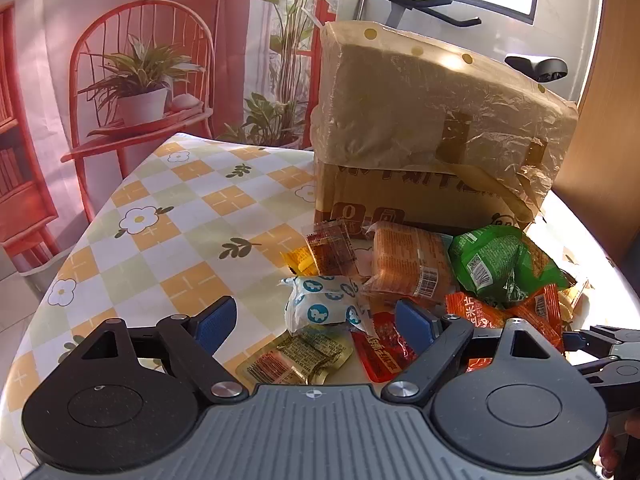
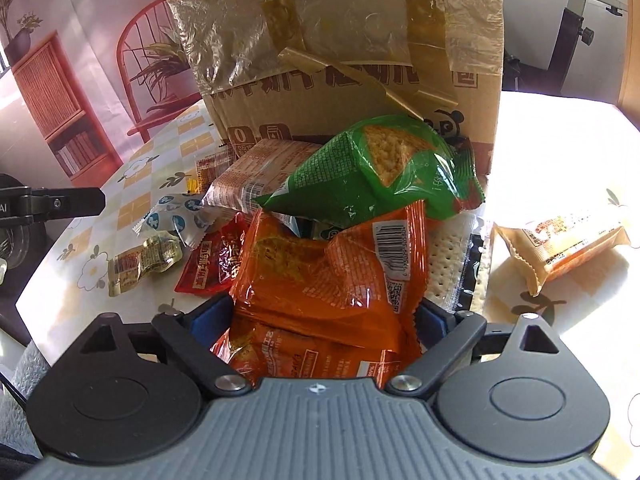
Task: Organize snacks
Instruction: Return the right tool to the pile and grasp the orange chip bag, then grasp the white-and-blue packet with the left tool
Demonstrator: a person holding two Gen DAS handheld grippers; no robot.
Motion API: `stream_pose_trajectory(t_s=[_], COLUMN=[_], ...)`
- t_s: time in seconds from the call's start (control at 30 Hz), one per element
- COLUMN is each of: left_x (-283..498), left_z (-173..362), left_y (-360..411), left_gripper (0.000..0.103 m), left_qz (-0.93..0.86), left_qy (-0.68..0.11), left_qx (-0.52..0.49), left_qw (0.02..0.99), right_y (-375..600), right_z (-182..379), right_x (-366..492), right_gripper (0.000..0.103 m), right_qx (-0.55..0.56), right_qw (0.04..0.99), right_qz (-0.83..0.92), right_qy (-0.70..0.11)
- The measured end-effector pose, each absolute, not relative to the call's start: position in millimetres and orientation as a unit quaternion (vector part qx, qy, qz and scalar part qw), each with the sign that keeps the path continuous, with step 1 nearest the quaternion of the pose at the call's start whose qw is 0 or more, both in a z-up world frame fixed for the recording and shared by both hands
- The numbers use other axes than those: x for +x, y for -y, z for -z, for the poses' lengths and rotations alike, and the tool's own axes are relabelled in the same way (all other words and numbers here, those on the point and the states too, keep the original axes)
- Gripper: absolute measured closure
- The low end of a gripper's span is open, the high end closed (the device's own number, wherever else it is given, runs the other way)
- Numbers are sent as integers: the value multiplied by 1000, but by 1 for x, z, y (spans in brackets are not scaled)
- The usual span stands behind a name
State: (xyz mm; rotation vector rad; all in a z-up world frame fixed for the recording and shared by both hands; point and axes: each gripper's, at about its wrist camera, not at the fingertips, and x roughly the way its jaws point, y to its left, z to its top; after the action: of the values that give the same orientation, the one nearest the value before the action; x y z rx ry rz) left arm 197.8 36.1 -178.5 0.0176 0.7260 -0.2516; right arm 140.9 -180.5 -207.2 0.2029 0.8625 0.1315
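A pile of snack packets lies on the table in front of a cardboard box (image 1: 420,128) (image 2: 352,80). It holds a green packet (image 1: 500,264) (image 2: 380,172), orange packets (image 2: 328,276) (image 1: 472,308), a white-and-blue packet (image 1: 324,304) (image 2: 176,212), a red packet (image 1: 384,344) (image 2: 216,264), a tan bread packet (image 1: 408,264) and a small clear packet (image 1: 296,360) (image 2: 140,264). My left gripper (image 1: 316,326) is open over the near packets, holding nothing. My right gripper (image 2: 324,320) is open with its jaws on either side of the orange packets.
The table has a checked flower cloth (image 1: 172,216). Another tan packet (image 2: 568,248) lies alone at the right. The box stands behind the pile, wrapped in plastic. The left gripper shows at the left edge of the right wrist view (image 2: 52,202).
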Motion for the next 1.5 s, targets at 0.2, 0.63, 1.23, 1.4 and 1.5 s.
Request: stream_pose_trajectory(t_s=[0.2,0.63,1.23,1.4,1.5], left_x=[198,232,283,270,261], left_z=[181,186,243,230,220], left_y=[-39,-46,-29,-37,-41], left_gripper=[16,22,60,72,77], left_qz=[126,131,130,134,135], left_qy=[-360,-362,-400,-384,-372], left_qx=[9,-17,-52,-58,-49], left_qw=[924,923,906,912,917], right_y=[171,165,191,195,197], right_z=[196,130,135,134,132], right_x=[138,147,164,164,164], right_gripper=[36,38,38,38,38], right_qx=[71,57,50,50,50], right_qw=[904,941,946,946,947], right_qz=[-93,-119,-62,-59,-59], right_qy=[-412,-311,-315,-314,-312])
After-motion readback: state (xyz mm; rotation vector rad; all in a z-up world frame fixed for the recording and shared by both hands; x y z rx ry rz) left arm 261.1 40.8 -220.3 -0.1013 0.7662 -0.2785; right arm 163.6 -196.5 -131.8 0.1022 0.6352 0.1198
